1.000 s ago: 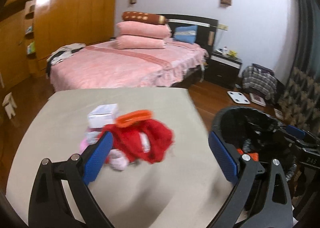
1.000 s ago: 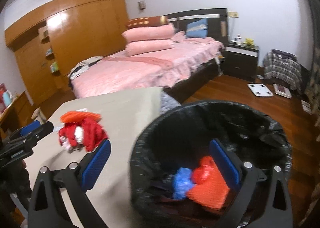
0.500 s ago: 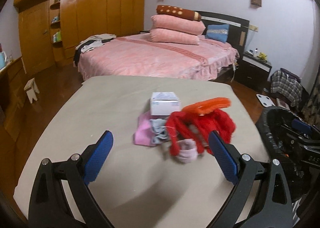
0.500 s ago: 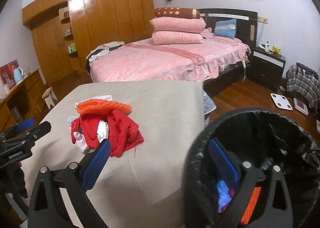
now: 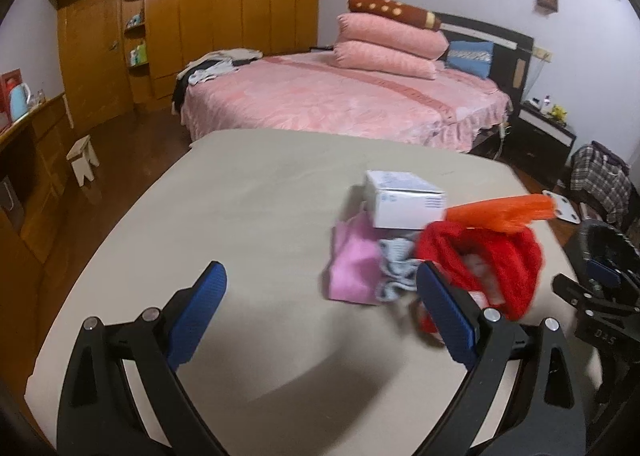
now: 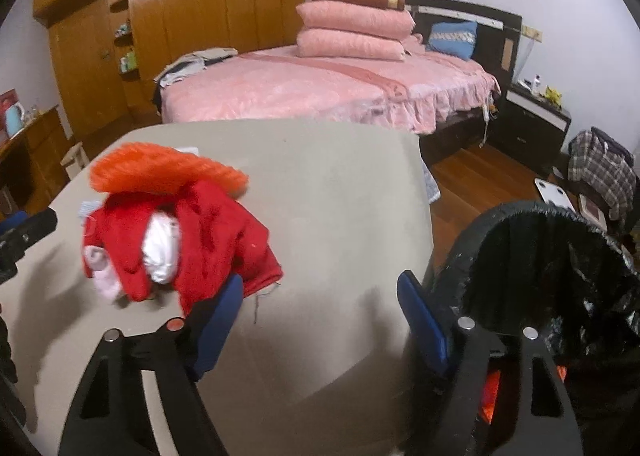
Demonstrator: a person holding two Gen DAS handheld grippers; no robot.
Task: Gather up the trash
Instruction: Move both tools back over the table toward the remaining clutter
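Observation:
A heap of trash lies on the beige table (image 5: pixel 260 216): a red cloth (image 5: pixel 500 260) (image 6: pixel 200 240), an orange mesh piece (image 5: pixel 504 212) (image 6: pixel 160 170) on top, a white box (image 5: pixel 404 198), a pink cloth (image 5: pixel 352 268) and pale rags. My left gripper (image 5: pixel 320 300) is open just in front and left of the heap, its right finger at the red cloth's near edge. My right gripper (image 6: pixel 316 304) hangs over the table's right edge, its jaws closing with nothing between them; its left finger overlaps the red cloth's hem. The black-lined bin (image 6: pixel 560 276) stands to the right.
A pink bed (image 5: pixel 340 96) with stacked pillows stands beyond the table, a wooden wardrobe (image 5: pixel 200 16) behind it. A black nightstand (image 6: pixel 536 124), a plaid bag (image 6: pixel 600 164) and a white scale (image 6: pixel 554 192) are on the wooden floor to the right. A small stool (image 5: pixel 82 160) stands left.
Both grippers have swung left from the bin toward the heap and sunk lower. The right gripper has left the bin's mouth and its jaws have narrowed. The heap now looks closer.

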